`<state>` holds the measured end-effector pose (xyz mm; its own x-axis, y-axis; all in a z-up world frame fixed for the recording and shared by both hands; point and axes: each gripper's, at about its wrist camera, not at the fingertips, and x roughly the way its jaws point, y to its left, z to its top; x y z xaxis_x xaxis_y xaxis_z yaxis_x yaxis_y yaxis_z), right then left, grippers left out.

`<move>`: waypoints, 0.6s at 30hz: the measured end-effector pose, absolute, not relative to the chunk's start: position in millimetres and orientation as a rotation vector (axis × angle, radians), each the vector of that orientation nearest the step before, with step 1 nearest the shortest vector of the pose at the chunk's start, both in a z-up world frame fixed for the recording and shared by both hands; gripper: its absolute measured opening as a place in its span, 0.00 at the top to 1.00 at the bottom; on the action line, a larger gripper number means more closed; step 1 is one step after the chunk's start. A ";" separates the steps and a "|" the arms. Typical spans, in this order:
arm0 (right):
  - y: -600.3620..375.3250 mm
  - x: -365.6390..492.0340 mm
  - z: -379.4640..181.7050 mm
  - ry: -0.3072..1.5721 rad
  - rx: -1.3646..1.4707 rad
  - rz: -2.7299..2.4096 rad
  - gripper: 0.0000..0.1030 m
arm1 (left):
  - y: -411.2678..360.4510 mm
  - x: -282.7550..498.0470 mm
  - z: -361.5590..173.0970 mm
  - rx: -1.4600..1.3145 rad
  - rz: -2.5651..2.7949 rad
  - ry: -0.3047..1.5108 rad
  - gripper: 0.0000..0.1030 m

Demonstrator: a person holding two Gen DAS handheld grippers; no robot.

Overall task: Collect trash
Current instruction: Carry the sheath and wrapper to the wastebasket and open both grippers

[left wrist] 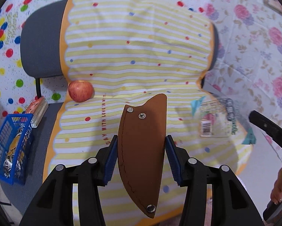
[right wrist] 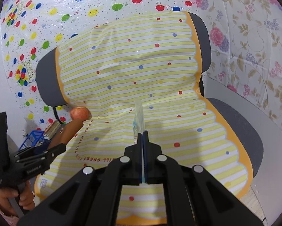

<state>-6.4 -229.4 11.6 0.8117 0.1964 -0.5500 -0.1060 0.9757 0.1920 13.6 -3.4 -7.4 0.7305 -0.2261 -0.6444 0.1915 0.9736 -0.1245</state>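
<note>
Over on your left sits the blue basket (left wrist: 10,146) of scraps, the apple (left wrist: 81,91) rests on the striped chair cover (left wrist: 141,56), your left tongs (left wrist: 141,156) grip the brown leather sheath (left wrist: 141,150), and your right tongs (right wrist: 143,135) are clamped on a clear plastic wrapper (right wrist: 139,116).

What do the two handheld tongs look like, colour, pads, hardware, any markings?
Both are matte black plastic. The left tongs have ribbed blue pads and round silver pivot pins on the linkage arms. The right tongs match: blue pads, four silver pins. Seen from the right wrist camera, the left unit's body carries small white lettering, too blurred to read, above a pistol-style handle. No cables visible.
</note>
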 end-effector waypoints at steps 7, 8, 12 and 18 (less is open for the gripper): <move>-241.3 -46.4 19.1 0.592 0.172 0.151 0.99 | -35.0 -27.9 3.8 0.003 -0.304 0.643 0.51; -243.2 -52.2 19.2 0.593 0.170 0.145 0.99 | -42.5 -32.9 2.8 0.025 -0.312 0.639 0.51; -255.3 -81.2 17.4 0.605 0.154 0.098 0.99 | -69.6 -49.4 -1.9 0.067 -0.375 0.638 0.51; -281.8 -123.5 15.2 0.615 0.136 -0.018 0.99 | -117.6 -73.5 -8.4 0.117 -0.511 0.637 0.51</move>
